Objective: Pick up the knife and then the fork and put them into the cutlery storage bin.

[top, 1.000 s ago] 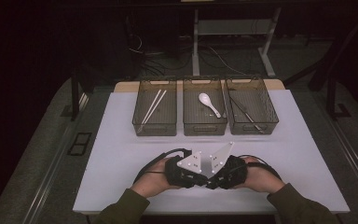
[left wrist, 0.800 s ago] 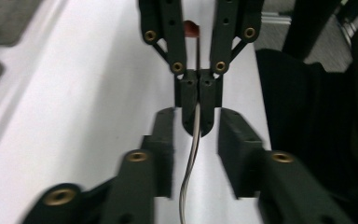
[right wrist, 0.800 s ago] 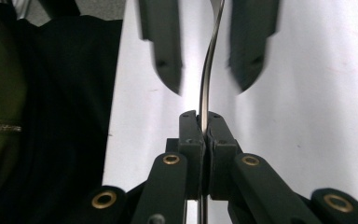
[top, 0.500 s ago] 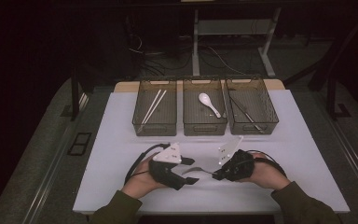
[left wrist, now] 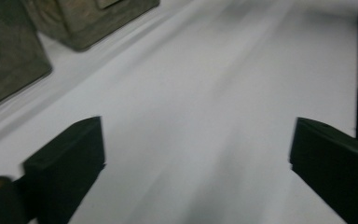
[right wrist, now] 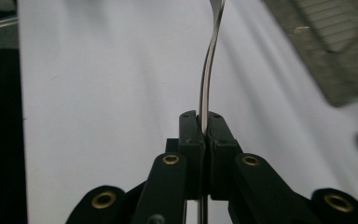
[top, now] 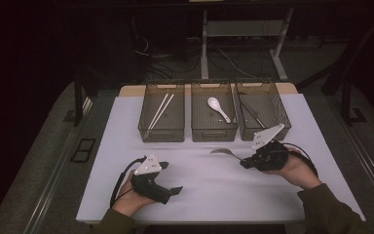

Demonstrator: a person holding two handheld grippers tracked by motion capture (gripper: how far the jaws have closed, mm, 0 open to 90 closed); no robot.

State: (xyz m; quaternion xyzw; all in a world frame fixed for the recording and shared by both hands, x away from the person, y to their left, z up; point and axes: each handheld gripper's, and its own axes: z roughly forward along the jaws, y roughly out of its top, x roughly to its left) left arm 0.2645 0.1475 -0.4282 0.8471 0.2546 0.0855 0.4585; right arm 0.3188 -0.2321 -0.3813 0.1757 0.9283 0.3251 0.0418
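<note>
We see a metal utensil (top: 226,153), thin-handled and silver, clamped by its handle in the right tool (top: 245,163). In the right gripper view the handle (right wrist: 207,70) rises from between the two black jaws, which pinch it tight, and curves toward twelve o'clock; its head runs off the top edge there, so we cannot tell whether it is a spoon or a fork. In the high view the utensil juts out from the tool toward nine o'clock, above the white counter (top: 214,185), at about four o'clock from the counter's middle.

Just beyond it, at twelve o'clock, three brown see-through bins stand side by side along the far edge. The right bin (top: 264,111), nearest the right tool, holds a few dark slender utensils. The middle bin (top: 213,119) holds a white soup spoon (top: 217,107). The left bin (top: 162,119) holds pale chopsticks (top: 160,111) lying slantwise.

At about eight o'clock on the counter, well apart from the right hand, the left tool (top: 173,191) is gripped by the person's left hand (top: 129,195). Its jaws have just been opening and stand wide apart with nothing between them; in the left gripper view we see bare white counter between the two black pads (left wrist: 70,158).
</note>
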